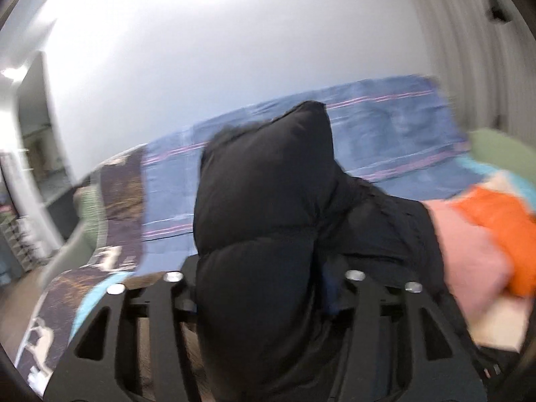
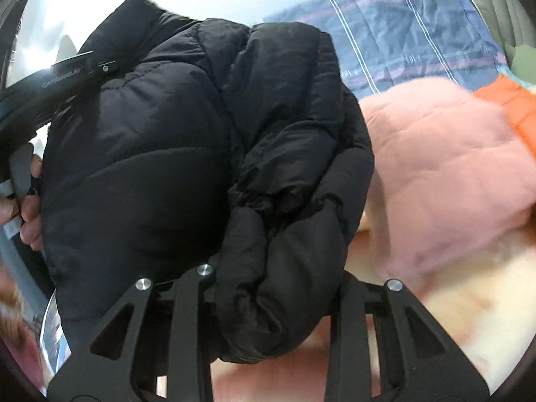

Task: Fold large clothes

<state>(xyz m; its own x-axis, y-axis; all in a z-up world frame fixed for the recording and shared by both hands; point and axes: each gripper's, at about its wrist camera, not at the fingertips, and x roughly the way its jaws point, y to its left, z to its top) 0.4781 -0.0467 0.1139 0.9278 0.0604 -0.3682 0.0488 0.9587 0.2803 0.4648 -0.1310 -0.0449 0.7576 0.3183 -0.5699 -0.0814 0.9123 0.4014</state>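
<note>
Above the blue bedsheet [image 1: 385, 124], a black jacket [image 2: 187, 154] is clamped by both tools [image 1: 264, 301] [image 2: 278, 301], lifted mid-fold; laying flat seems needed next.

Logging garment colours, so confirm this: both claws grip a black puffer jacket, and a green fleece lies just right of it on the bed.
Wrong colour. The fleece just right of the black puffer jacket is pink, as the right wrist view shows. Both the left claw and right claw do grip the jacket.

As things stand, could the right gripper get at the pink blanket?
Probably not yet: the right gripper is shut on the black jacket, whose bulk hangs between its fingers. The pink blanket lies uncovered just right of it.
</note>
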